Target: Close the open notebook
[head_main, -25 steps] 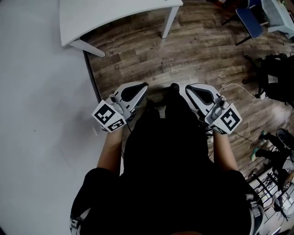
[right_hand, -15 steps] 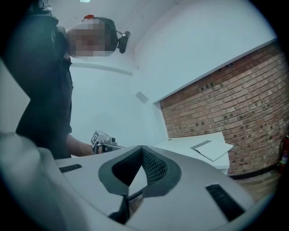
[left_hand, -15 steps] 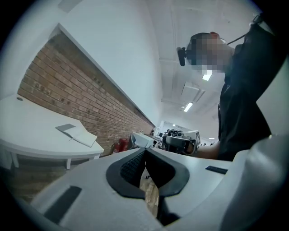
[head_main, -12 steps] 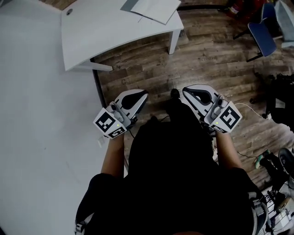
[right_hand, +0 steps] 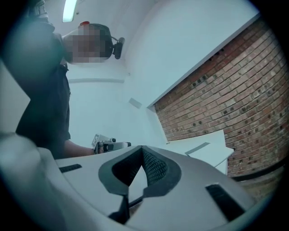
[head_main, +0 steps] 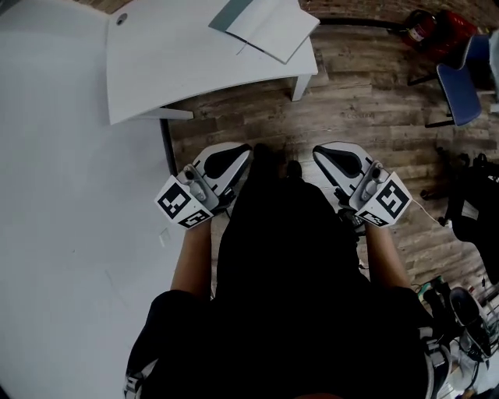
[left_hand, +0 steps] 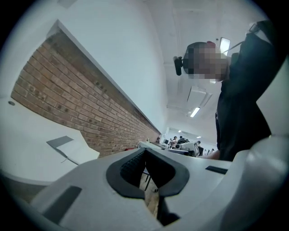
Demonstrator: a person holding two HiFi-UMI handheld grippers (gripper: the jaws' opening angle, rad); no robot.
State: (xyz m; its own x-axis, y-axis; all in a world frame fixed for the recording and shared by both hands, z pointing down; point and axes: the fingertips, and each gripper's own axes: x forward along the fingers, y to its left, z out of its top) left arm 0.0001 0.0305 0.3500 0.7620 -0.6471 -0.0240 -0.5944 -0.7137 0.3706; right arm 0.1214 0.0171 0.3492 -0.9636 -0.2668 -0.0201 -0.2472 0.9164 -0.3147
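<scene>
White table (head_main: 175,66) bears the notebook (head_main: 271,25), apparently lying open.

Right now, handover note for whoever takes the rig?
Left gripper: shut, nothing between the jaws.
Right gripper: shut, nothing between the jaws.
Both are held level in front of the person, over the wooden floor and short of the white table.
Notebook: lies open at the table's right-hand end in the head view, well clear of both grippers.
Done: nothing on the notebook yet.
Left: step up to the table, reach the notebook, fold its cover over until it is closed.
</scene>
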